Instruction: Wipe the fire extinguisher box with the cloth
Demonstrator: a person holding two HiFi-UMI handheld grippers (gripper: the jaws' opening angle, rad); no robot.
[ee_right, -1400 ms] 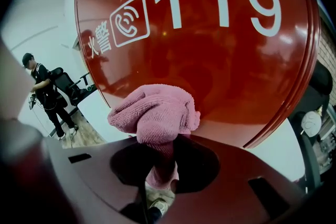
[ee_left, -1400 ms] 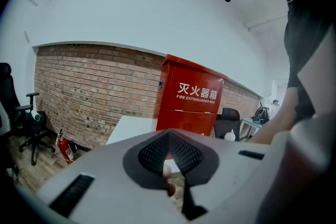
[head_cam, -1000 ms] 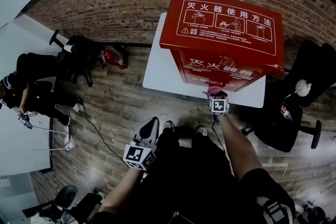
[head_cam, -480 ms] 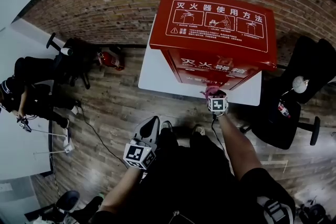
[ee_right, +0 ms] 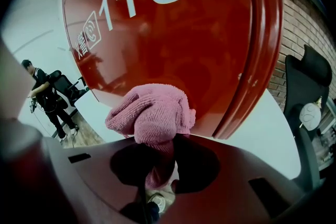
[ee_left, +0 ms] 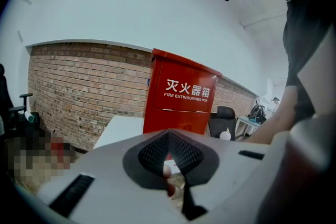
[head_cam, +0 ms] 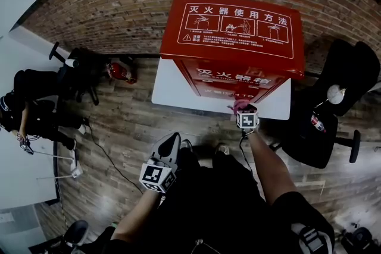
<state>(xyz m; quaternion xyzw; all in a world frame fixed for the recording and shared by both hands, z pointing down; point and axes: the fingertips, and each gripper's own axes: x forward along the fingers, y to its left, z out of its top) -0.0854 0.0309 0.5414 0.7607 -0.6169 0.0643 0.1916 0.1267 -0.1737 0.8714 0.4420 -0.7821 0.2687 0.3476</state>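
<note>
The red fire extinguisher box is standing on a white table against the far brick wall, with a black office chair crowding the table's right end and a person standing well apart at the left. The right gripper is clamping a bunched pink cloth in nearly closed jaws, just before the box's lower front by the 119 print. The left gripper is hanging low near the person's legs, jaws together and empty.
</note>
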